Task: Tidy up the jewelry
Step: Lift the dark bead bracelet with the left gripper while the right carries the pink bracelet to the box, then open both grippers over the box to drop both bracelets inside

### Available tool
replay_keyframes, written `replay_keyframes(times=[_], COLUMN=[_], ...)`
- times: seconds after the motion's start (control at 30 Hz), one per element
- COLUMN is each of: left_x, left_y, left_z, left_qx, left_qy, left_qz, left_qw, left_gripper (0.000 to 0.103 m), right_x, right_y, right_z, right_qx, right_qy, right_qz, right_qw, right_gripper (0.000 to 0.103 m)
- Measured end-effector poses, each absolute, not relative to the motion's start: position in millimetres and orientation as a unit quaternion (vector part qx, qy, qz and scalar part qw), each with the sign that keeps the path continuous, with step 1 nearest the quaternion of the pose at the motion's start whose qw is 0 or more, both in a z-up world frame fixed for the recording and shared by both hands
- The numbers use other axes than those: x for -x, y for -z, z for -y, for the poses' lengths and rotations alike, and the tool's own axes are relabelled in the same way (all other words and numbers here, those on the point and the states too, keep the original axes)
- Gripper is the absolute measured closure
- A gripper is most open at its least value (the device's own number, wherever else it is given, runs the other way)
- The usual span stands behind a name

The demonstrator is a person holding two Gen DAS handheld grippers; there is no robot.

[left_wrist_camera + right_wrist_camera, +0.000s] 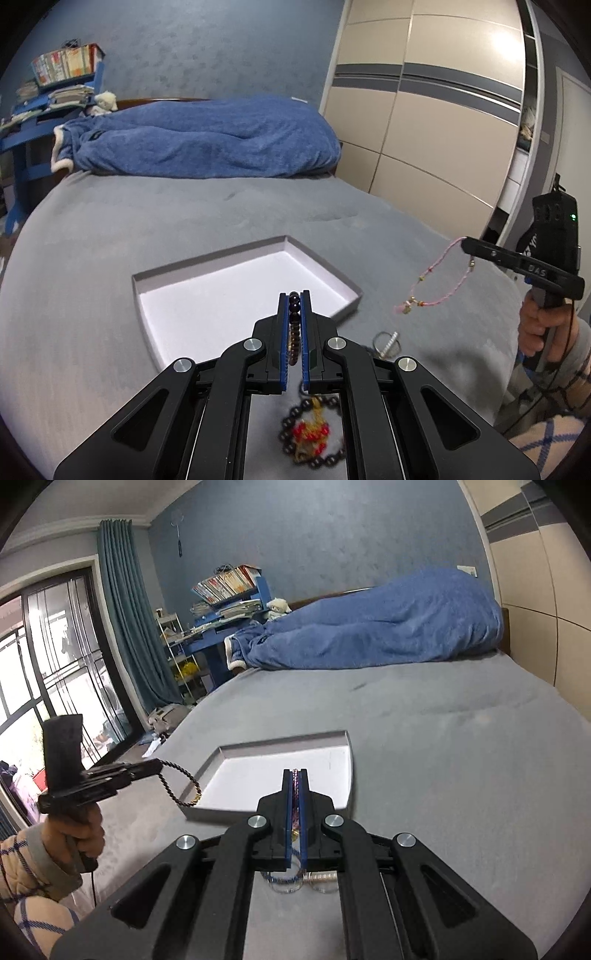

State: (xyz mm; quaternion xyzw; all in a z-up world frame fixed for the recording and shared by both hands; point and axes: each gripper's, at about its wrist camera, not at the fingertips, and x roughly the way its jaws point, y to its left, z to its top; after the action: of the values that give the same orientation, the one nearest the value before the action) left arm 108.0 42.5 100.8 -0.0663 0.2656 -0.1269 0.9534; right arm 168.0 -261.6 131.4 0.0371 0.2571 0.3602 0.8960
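Bedroom, grey bed [110, 229] serving as the work surface; jewelry sorting in hand, judged early, since the tray holds nothing yet. Item one: shallow grey tray [146, 295], white inside, open side up, lying flat near the bed's front edge so both tools can reach it. Item two: left tool [294, 306], clenched on a dark bead bracelet [294, 325]; the beads run between the blue pads and the loop hangs below, in the right view dangling just beside the tray's near corner, clear of the bed. Item three: right tool [295, 782], clenched on a thin pink cord bracelet [443, 280]; the cord hangs free in a loop with small charms at its low end, held up in the air to the right of the tray, well apart from it. Both pieces are pinched at one point and left to hang, likely so they drop uncoiled into the tray. Item four: a red-and-bead piece [310, 432], blurred, lying on the bed under the left tool, not yet picked up. Item five: a clear ring piece [386, 343] on the bed, right of the tray. Blue blanket [207, 136] heaped at the far end, unused.
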Motion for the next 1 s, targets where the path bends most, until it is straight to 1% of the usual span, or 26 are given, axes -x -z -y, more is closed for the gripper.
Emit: replay_keyframes(times=[0.17, 0.4, 0.53, 0.73, 0.77, 0.8, 0.83, 0.9, 0.93, 0.97, 1.0], left_x=[-127.1, -152.9, -169.6, -177.5, -174.8, -172.6, -169.1, -161.7, -157.2, -148.8, -144.9], left_y=[-94.8, -72.9, -53.4, -24.0, -20.6, -19.2, -17.5, -16.4, -16.9, -18.3, -19.3], left_z=[-53.2, -66.5, -73.7, -72.8, -73.8, -74.2, -74.6, -76.1, -75.4, -73.3, -71.6], left_qx=[0.079, 0.096, 0.107, 0.081, 0.077, 0.075, 0.073, 0.074, 0.073, 0.069, 0.067], left_qy=[0.117, 0.094, 0.079, 0.046, 0.04, 0.035, 0.03, 0.027, 0.026, 0.026, 0.027], left_qz=[-0.273, -0.288, -0.306, -0.35, -0.354, -0.354, -0.354, -0.351, -0.346, -0.338, -0.334], left_qw=[0.951, 0.948, 0.943, 0.932, 0.931, 0.931, 0.932, 0.933, 0.935, 0.938, 0.94], left_gripper=[0.097, 0.097, 0.097, 0.097, 0.093, 0.086, 0.081, 0.052, 0.044, 0.034, 0.029], right_x=[-184.1, -220.6, -249.6, -280.3, -282.9, -284.5, -286.0, -285.3, -285.2, -283.3, -281.1], right_y=[-135.6, -120.6, -101.3, -47.7, -40.7, -35.6, -30.5, -24.5, -22.9, -22.2, -20.7], right_z=[248.2, 197.3, 152.7, 114.0, 112.6, 111.8, 111.9, 115.1, 115.6, 116.9, 119.8], right_qx=[-0.033, -0.026, -0.015, 0.021, 0.027, 0.031, 0.037, 0.048, 0.053, 0.059, 0.063], right_qy=[-0.365, -0.385, -0.394, -0.359, -0.351, -0.345, -0.338, -0.328, -0.327, -0.324, -0.321], right_qz=[-0.261, -0.289, -0.322, -0.396, -0.405, -0.41, -0.416, -0.42, -0.419, -0.417, -0.414], right_qw=[0.893, 0.876, 0.861, 0.845, 0.844, 0.844, 0.844, 0.845, 0.845, 0.847, 0.849], right_gripper=[0.101, 0.101, 0.101, 0.1, 0.1, 0.1, 0.1, 0.099, 0.097, 0.093, 0.078])
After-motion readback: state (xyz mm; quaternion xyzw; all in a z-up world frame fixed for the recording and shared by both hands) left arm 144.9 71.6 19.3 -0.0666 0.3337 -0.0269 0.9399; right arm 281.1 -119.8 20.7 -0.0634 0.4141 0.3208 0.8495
